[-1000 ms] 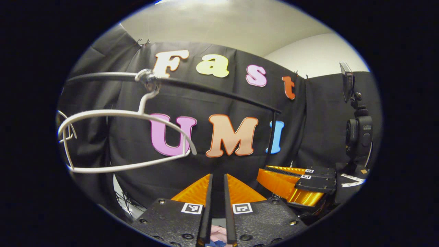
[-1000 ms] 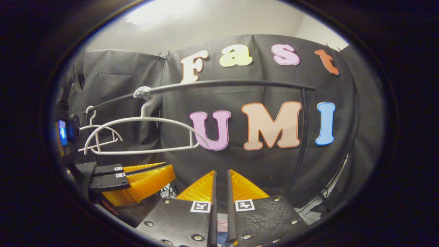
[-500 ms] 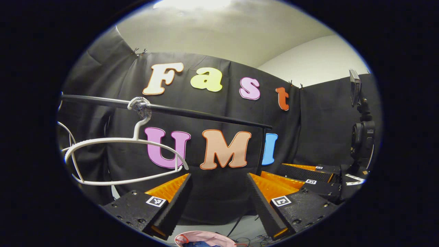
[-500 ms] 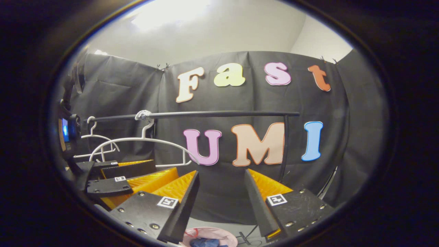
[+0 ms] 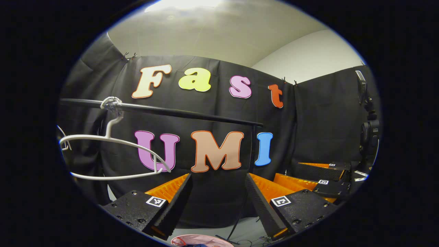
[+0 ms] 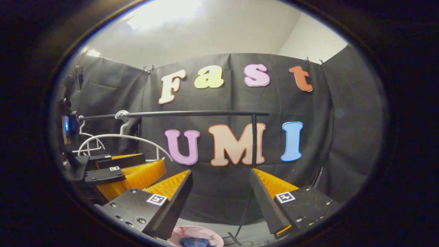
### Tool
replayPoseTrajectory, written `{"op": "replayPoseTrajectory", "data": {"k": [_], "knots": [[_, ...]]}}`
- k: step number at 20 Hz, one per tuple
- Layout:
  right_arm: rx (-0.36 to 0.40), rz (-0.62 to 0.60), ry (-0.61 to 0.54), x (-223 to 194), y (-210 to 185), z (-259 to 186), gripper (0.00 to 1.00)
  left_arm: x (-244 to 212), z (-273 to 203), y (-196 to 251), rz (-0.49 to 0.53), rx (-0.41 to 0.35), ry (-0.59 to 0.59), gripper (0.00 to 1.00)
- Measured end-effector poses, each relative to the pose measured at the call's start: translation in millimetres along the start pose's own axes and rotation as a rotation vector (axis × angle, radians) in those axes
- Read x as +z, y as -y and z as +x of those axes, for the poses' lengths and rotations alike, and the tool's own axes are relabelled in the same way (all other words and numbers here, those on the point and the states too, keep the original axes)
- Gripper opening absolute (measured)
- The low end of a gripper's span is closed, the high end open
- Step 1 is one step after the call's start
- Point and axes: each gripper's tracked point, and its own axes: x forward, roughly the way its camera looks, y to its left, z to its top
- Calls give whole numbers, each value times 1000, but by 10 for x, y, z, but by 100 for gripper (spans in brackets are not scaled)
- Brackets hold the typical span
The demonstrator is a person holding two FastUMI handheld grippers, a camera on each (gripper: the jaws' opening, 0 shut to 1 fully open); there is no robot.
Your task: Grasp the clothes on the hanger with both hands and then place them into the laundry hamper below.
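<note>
Both the left gripper [image 5: 217,192] and the right gripper [image 6: 221,190] stand wide apart and hold nothing. The hanger [image 5: 113,151] on the rail [image 5: 178,112] is bare. The clothes [image 6: 193,242] lie in the pink hamper [image 6: 209,232] below. I judge the risk is small: cloth over the rim may slide out.

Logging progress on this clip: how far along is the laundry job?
Nearly done, it seems. The white hanger on the rail is bare, and blue cloth lies in the pink hamper below. The left claw and right claw are open, holding nothing. Nothing obvious remains.
</note>
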Motion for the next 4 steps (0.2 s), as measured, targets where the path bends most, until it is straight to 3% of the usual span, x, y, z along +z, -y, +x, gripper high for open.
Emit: {"op": "replayPoseTrajectory", "data": {"k": [1,4], "knots": [[-6,5,-1,-63,106,8,99,-101,72,55,4,5,-4,94],[-31,18,1,-341,461,49,96,-569,270,256,-6,5,-48,96]]}}
